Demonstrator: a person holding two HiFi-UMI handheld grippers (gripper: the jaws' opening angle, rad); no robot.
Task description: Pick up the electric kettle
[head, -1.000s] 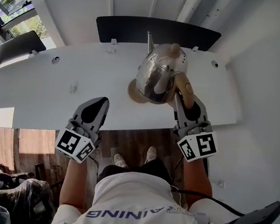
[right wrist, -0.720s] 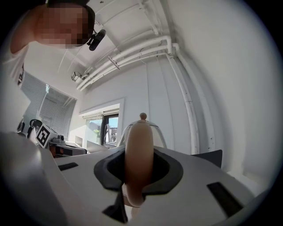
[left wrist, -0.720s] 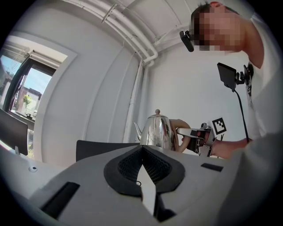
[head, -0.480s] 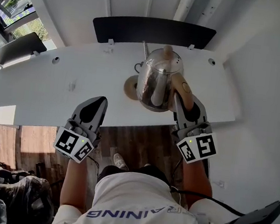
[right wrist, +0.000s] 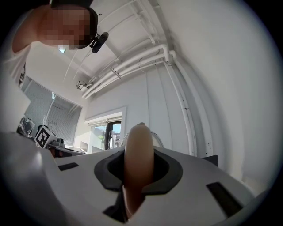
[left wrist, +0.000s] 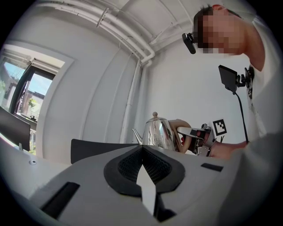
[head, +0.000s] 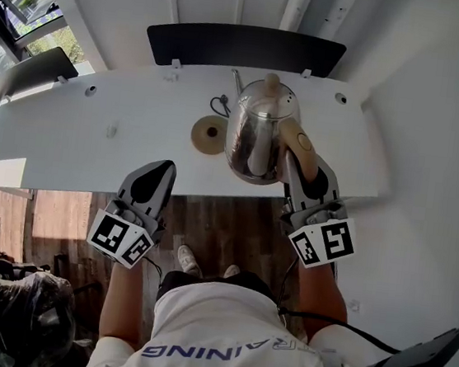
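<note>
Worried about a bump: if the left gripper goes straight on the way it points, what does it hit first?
Probably the black panel ahead, passing just left of the kettle and its spout, though depth is unclear.

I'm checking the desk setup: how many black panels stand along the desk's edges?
2. One black panel runs along the far edge behind the kettle; the other stands at the far-left corner. More may lie outside the view.

Closed left gripper [head: 162, 169], clamped right gripper [head: 291, 163].
</note>
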